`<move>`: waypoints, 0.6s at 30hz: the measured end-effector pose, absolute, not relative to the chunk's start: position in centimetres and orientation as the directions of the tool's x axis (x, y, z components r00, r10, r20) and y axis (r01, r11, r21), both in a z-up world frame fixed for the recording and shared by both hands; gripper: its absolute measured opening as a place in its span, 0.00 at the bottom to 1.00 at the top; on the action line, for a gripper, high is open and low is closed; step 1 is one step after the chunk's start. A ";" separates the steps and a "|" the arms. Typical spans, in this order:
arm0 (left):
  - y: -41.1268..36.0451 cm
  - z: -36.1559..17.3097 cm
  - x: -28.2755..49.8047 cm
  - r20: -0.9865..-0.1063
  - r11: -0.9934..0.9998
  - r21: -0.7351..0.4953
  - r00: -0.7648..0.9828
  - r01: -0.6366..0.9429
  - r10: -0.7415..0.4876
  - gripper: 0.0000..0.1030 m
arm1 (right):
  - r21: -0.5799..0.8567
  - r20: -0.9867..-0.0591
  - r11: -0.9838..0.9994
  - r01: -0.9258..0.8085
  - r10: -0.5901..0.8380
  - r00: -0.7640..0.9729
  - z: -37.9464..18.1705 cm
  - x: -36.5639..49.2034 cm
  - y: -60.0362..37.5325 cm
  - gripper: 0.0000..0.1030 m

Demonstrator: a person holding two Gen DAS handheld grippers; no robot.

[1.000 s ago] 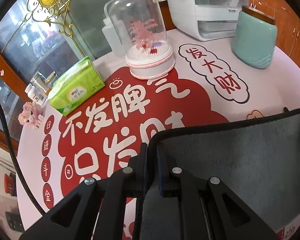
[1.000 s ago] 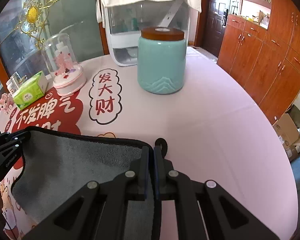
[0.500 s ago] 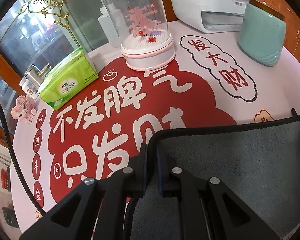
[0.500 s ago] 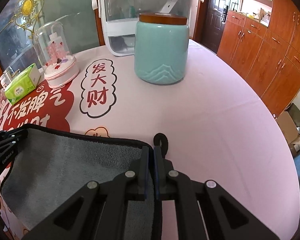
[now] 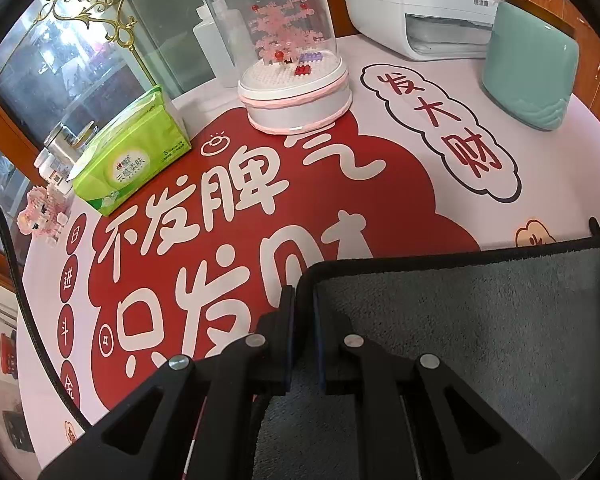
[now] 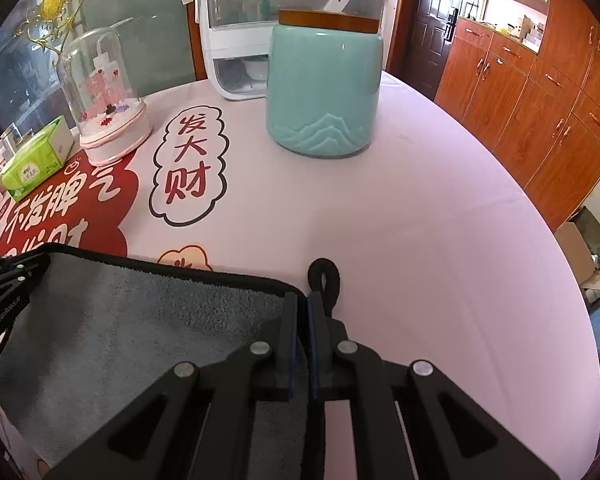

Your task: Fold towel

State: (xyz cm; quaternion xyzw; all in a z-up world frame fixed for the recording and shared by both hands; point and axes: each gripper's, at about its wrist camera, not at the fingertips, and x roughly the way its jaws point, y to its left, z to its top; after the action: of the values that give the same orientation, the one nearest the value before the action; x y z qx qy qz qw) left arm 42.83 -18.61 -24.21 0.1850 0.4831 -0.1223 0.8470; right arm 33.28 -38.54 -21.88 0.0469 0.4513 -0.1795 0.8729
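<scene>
1. The round table [image 6: 440, 208], under a pink cloth printed with red and white characters, fills both views.
2. The grey towel [image 5: 480, 340] with black edging lies at the table's near edge, its far edge lifted between the two tools.
3. A white appliance [image 6: 236, 56] stands at the far side of the table.
4. A teal jar [image 6: 324, 88] with a wooden lid sits just in front of the appliance.
5. A glass dome [image 5: 288, 40] over a pink brick tree stands far left.
6. A green tissue pack [image 5: 132, 156] lies left of the dome.
7. The left gripper [image 5: 304, 304] is clamped on the towel's far left corner.
8. The right gripper [image 6: 303, 308] is clamped on the far right corner, beside the towel's black hanging loop [image 6: 324, 276].
</scene>
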 end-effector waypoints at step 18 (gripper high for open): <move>-17.4 -23.6 43.4 -0.894 0.941 0.075 0.441 0.330 -0.083 0.90 | -0.104 -0.758 0.927 0.361 -0.309 0.574 -20.0 32.2 -37.7 0.52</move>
State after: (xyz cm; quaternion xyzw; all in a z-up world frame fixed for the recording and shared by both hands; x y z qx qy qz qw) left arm 43.36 -17.43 -23.64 0.1197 0.5144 -0.1229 0.8402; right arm 32.18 -37.71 -19.99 0.0310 0.4210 -0.1888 0.8866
